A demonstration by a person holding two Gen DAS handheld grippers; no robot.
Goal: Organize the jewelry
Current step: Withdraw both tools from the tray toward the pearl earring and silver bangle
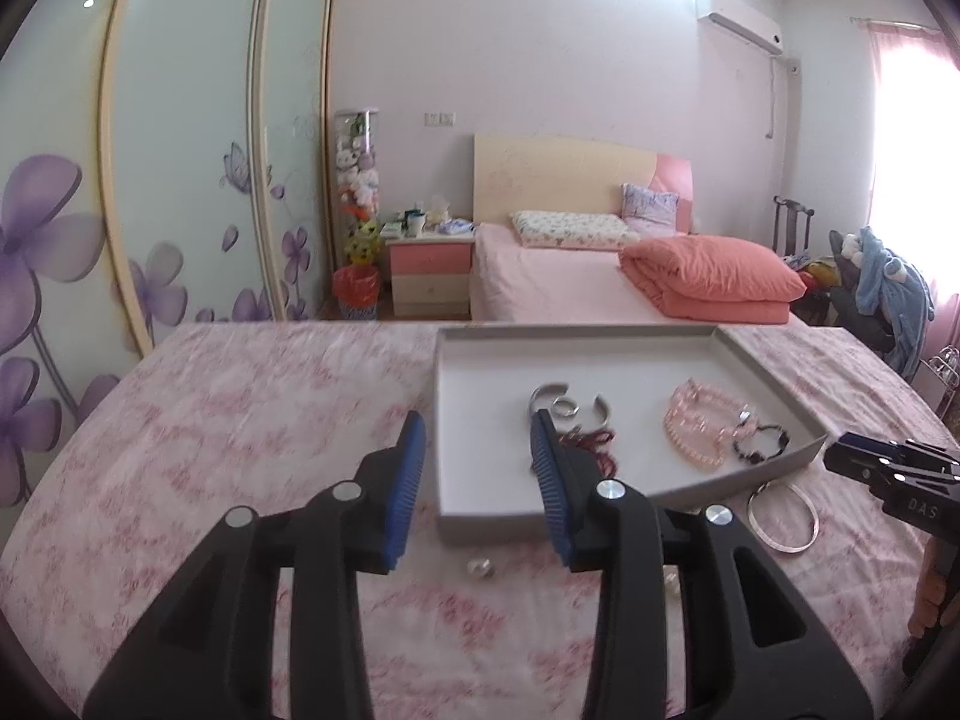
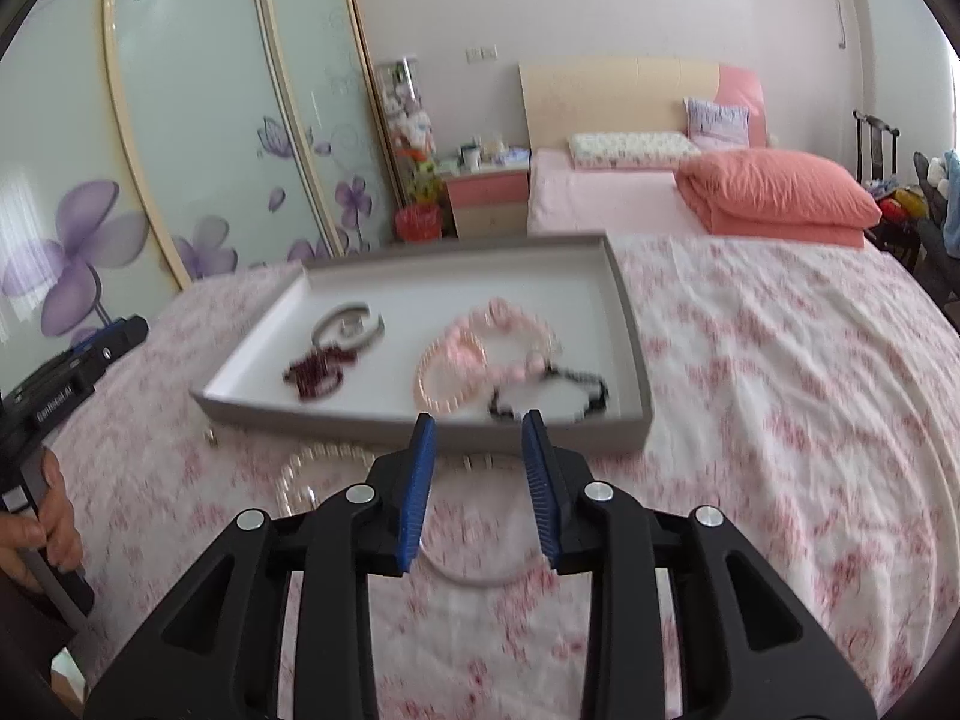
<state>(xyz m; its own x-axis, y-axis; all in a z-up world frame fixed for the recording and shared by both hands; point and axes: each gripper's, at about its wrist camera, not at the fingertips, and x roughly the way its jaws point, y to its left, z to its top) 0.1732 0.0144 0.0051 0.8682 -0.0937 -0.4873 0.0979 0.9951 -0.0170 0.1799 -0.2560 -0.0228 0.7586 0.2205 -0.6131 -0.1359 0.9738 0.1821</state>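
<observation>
The jewelry sits in a flat grey tray (image 2: 630,324) with low walls and a white floor, out past the tips of both pairs of fingers, on a bed under a white sheet with pink flowers (image 2: 780,390). In the tray lie a dark red bead bracelet (image 2: 318,372), an open silver cuff (image 2: 351,324) with a small ring inside its curve, loops of round pink beads (image 2: 480,354) and a black bead string (image 2: 552,390). The right view is blurry, so the beads smear together there. In the left view the left gripper (image 1: 477,435) has its right finger in front of the red beads and hides part of them. Its blue ribbed fingers (image 1: 408,474) stand partly apart with nothing between them; one is above the sheet and one above the tray's near corner. A tiny silver piece (image 1: 480,567) lies on the sheet just below the tray, between these fingers; it is too small to name. The right gripper (image 2: 474,438) is partly open too and holds nothing. A thin round silver bangle (image 2: 474,570) lies flat on the sheet under its fingers, partly hidden by them. A white pearl string (image 2: 306,474) lies to their left, cut off by the black frame. A hand (image 2: 51,516) shows at the left edge, holding the other gripper's handle.
</observation>
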